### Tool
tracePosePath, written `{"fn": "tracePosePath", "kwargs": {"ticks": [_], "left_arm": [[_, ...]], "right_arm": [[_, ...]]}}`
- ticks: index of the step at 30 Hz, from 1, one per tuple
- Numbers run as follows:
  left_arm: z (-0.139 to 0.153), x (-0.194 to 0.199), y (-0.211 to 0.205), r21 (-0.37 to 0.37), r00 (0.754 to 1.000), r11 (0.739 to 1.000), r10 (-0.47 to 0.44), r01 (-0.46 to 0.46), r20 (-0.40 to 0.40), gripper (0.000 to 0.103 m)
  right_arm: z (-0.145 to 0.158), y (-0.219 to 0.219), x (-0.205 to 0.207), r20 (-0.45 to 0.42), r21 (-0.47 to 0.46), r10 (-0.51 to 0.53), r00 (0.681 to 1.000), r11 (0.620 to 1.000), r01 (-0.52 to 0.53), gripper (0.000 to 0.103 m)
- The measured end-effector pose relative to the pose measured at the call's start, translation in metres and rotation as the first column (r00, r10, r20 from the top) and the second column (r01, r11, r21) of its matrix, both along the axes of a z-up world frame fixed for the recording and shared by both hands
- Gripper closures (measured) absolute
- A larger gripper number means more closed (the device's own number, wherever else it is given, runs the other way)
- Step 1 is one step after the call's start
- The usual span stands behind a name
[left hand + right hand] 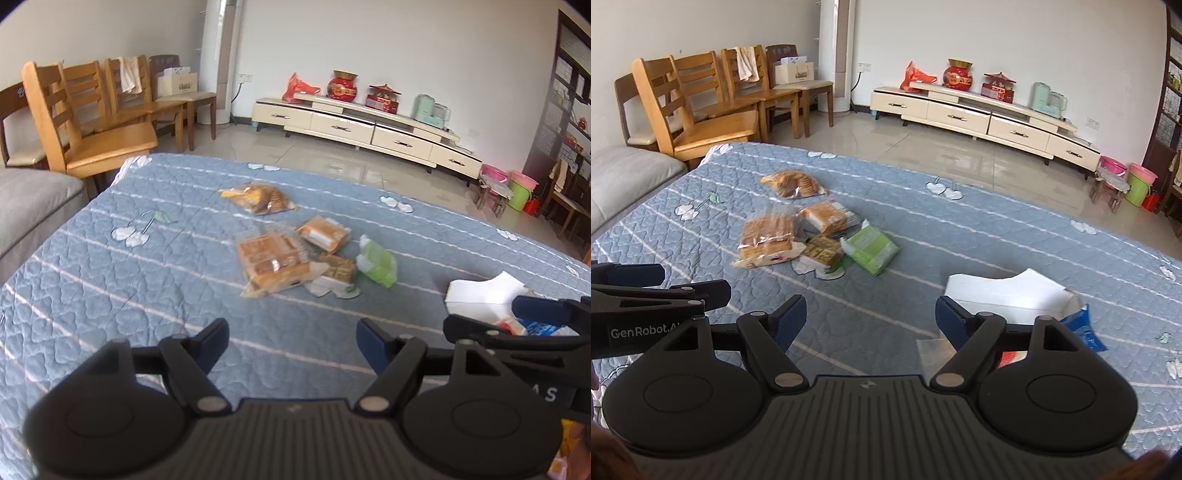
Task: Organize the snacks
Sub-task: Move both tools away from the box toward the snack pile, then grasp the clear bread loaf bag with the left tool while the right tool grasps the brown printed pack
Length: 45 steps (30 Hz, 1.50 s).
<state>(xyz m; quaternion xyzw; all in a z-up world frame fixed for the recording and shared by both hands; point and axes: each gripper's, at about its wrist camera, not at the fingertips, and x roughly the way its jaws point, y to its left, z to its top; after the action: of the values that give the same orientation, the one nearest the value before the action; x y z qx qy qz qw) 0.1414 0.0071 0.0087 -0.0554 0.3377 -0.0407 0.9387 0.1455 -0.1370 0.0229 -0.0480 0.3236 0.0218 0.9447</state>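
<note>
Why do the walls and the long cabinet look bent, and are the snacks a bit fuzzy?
Left wrist view: the fisheye lens bows the TV cabinet and darkens the corners; the snack packets are slightly soft. Right wrist view: same bending, daylight glare on the floor tiles, and the snack packets are slightly blurred.

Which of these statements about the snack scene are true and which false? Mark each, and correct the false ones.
1. Both tongs are open and empty. True: the left tongs and the right tongs hold nothing.
2. The green packet lies inside the white box. False: it lies on the quilt, in the snack pile, apart from the white box.
3. The biscuit bag lies farther from the tongs than the rest of the pile. True.
4. The snacks sit on a bare wooden table. False: they lie on the blue quilt.
5. A blue packet lies beside the white box. True.
</note>
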Motion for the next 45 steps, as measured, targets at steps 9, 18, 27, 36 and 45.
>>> {"fn": "tracePosePath", "kwargs": {"ticks": [9,18,27,36,45], "left_arm": [[-0.020,0.037,0.035,-0.092,0.994,0.990,0.105,-0.106,-0.011,0.001],[-0.048,0.108,0.047,-0.150,0.986,0.977,0.136,-0.150,-0.099,0.001],[-0.069,0.162,0.024,-0.245,0.989,0.965,0.064,-0.097,-0.137,0.000],[-0.068,0.187,0.001,-0.226,0.993,0.971,0.064,-0.084,-0.096,0.042],[-0.046,0.150,0.019,-0.068,0.995,0.993,0.097,-0.098,-0.015,0.055]], "right_arm": [[-0.013,-0.002,0.005,-0.020,0.021,0.003,1.000,1.000,-0.002,0.006],[-0.017,-0.010,0.008,-0.007,0.052,0.008,1.000,0.999,-0.007,0.001],[-0.017,-0.019,0.012,0.012,0.054,0.000,1.000,0.999,0.000,0.000],[-0.023,-0.027,0.014,0.002,0.062,-0.026,1.000,0.998,0.026,0.000],[-0.029,-0.019,0.028,-0.018,0.075,-0.017,1.000,0.997,0.018,0.000]]}}
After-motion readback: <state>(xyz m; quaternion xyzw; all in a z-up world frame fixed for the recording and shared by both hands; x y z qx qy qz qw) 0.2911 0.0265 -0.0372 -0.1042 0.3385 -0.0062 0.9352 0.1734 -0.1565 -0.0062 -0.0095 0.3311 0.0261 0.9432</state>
